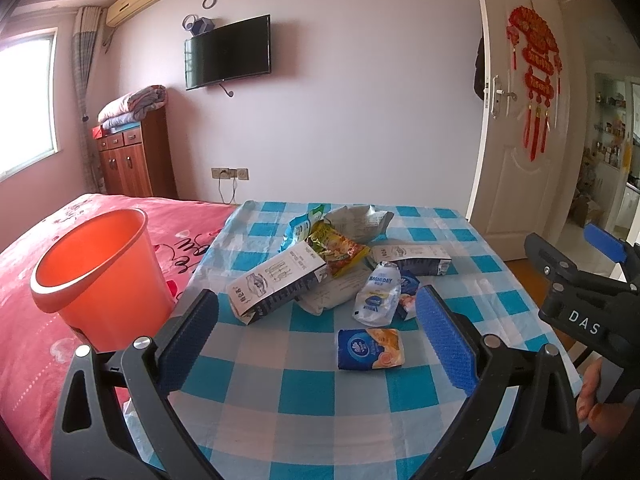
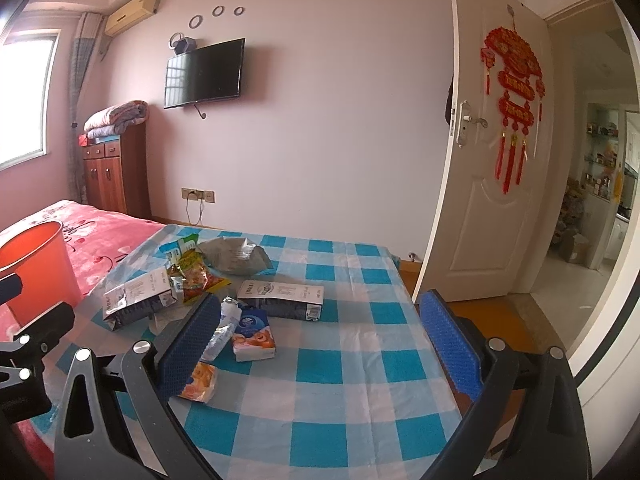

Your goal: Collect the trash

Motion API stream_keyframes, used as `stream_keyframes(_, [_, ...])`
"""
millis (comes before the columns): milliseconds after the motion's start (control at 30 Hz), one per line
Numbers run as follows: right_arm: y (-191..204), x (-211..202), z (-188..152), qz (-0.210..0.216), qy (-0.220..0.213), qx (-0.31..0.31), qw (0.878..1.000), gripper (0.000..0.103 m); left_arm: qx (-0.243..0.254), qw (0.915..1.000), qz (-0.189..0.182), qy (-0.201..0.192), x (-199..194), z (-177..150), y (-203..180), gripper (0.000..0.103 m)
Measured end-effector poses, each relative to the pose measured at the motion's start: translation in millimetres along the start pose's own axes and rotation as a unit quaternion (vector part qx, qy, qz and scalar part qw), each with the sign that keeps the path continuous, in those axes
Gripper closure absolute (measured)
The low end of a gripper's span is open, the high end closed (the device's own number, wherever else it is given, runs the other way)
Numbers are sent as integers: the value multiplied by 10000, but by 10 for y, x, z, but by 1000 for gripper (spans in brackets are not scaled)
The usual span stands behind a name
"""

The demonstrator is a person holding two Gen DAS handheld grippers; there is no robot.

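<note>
Both grippers empty, left gripper (image 1: 316, 340) and right gripper (image 2: 318, 340) jaws wide apart above the checked table (image 1: 460, 292), trash pile (image 1: 332, 264) just ahead, orange bin (image 1: 100, 280) to the left gripper's left; best drop onto nearest blue packet (image 1: 370, 349) first, pinching flat.

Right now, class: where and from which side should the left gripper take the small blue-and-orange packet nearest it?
Grip the packet across its short sides, coming straight down from above. It lies flat and alone on the cloth, apart from the pile, and the open left gripper probably spans it.
</note>
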State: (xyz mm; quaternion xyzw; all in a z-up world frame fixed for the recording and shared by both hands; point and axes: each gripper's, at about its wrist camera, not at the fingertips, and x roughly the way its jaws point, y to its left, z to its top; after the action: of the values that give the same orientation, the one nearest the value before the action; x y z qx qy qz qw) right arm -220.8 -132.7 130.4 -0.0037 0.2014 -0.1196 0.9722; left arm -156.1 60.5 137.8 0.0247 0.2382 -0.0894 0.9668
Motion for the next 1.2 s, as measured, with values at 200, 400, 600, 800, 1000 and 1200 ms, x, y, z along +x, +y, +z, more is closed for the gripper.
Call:
stream_keyframes(200, [-45, 126, -84, -18, 168, 72, 9998, 4, 58, 9999, 16, 83, 91, -65, -25, 4])
stream_keyframes(400, [-110, 283, -225, 85, 289, 161, 9994, 4, 135, 9995, -74, 266, 241, -146, -60, 4])
stream_keyframes(600, [-213, 564, -450, 445, 718, 436, 9955, 4, 274, 9976, -199, 604, 463, -308, -127, 4])
stream_keyframes(800, [-292, 826, -653, 818, 1193, 645, 9874, 4, 220, 9938, -358, 1034, 748, -452, -180, 4])
stream_keyframes(1000, [-402, 1059, -797, 1074, 1667, 951, 9755, 4, 181, 9879, -631, 1403, 987, -574, -287, 4])
stream_keyframes(1200, [-447, 1218, -847, 1361, 1901, 1105, 9660, 4, 97, 9810, -715, 1800, 1267, -694, -373, 4])
